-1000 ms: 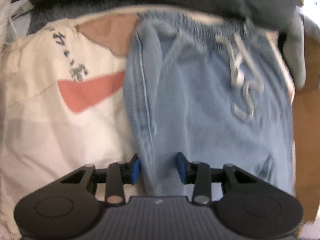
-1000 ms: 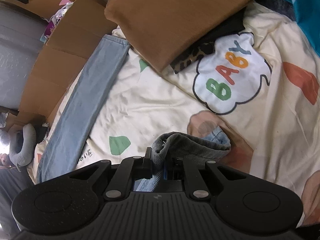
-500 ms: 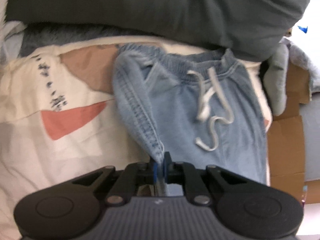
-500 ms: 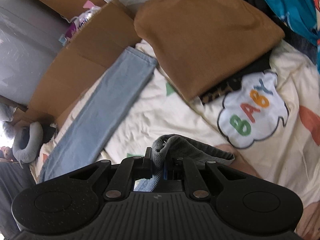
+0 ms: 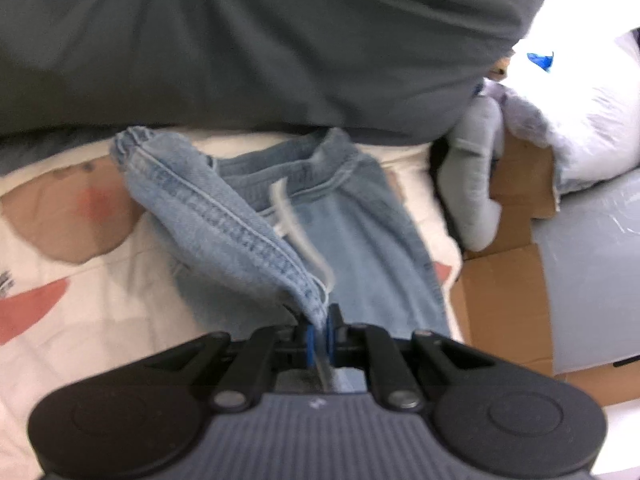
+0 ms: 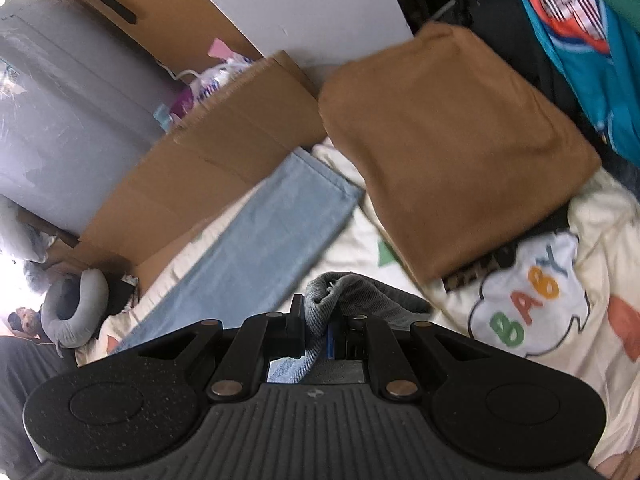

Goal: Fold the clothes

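Light-blue denim drawstring trousers [image 5: 360, 236]: soft, limp, fairly heavy. Left gripper [image 5: 319, 332] pinches seamed edge; right gripper [image 6: 320, 330] clamps bunched hem, near.

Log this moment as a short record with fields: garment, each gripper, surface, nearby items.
garment: light blue jeans, waistband end lifted and folding over, white drawstring showing
left gripper: shut on the seamed edge of the jeans
right gripper: shut on a bunched fold of the jeans
leg: one straight leg lies flat on the bedsheet
surface: cream patterned bedsheet with a BABY cloud print
nearby: folded brown garment; cardboard; grey neck pillow
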A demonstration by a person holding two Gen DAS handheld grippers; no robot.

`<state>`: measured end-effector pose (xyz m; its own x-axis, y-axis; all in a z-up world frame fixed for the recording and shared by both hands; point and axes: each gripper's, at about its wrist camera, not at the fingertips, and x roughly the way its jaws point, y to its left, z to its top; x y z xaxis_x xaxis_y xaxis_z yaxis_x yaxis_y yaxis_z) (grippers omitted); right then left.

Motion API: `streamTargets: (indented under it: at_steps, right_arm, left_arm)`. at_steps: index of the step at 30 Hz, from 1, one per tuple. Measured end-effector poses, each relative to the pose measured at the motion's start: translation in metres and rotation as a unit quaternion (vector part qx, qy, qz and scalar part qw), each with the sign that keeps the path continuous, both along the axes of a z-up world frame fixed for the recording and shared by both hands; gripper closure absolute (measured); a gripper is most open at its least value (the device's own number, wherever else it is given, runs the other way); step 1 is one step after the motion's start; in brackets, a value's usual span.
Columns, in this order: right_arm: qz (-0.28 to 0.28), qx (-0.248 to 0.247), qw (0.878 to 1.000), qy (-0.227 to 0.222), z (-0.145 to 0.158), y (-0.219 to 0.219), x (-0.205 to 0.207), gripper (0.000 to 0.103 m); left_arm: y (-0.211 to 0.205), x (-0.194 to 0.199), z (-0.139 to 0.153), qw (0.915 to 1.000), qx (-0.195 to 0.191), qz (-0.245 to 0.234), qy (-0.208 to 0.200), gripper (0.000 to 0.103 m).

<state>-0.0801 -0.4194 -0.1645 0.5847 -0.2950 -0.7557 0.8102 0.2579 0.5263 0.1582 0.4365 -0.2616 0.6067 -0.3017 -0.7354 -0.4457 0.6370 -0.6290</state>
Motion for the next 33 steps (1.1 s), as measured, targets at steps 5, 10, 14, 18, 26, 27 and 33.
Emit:
streamTargets:
  at_steps: [5, 10, 14, 18, 26, 27, 33]
  right_arm:
    - [0.001, -0.004, 1.0, -0.01, 0.004, -0.017, 0.011, 0.094]
    - [-0.001, 0.0, 1.0, -0.02, -0.001, -0.037, 0.021, 0.094]
    - [0.0, 0.011, 0.999, -0.035, -0.014, -0.055, 0.028, 0.094]
    - [-0.014, 0.029, 0.998, -0.048, -0.03, -0.072, 0.03, 0.094]
    - [-0.024, 0.041, 0.998, -0.032, -0.057, -0.098, 0.05, 0.094]
    - [-0.028, 0.041, 0.998, -0.03, -0.061, -0.101, 0.053, 0.094]
    - [-0.032, 0.039, 0.999, -0.015, -0.083, -0.122, 0.08, 0.094]
  left_arm:
    - [-0.02, 0.032, 0.017, 0.9995, 0.021, -0.021, -0.005, 0.097]
    - [-0.04, 0.057, 0.022, 0.9993, 0.034, -0.014, 0.008, 0.097]
    - [-0.058, 0.074, 0.028, 0.9972, 0.067, -0.025, 0.019, 0.096]
    - [-0.072, 0.087, 0.032, 0.9939, 0.098, -0.045, 0.025, 0.096]
    - [-0.092, 0.105, 0.019, 0.9921, 0.109, -0.057, 0.025, 0.096]
    - [-0.093, 0.108, 0.017, 0.9924, 0.106, -0.058, 0.023, 0.096]
    - [-0.099, 0.124, -0.003, 0.993, 0.102, -0.056, 0.023, 0.096]
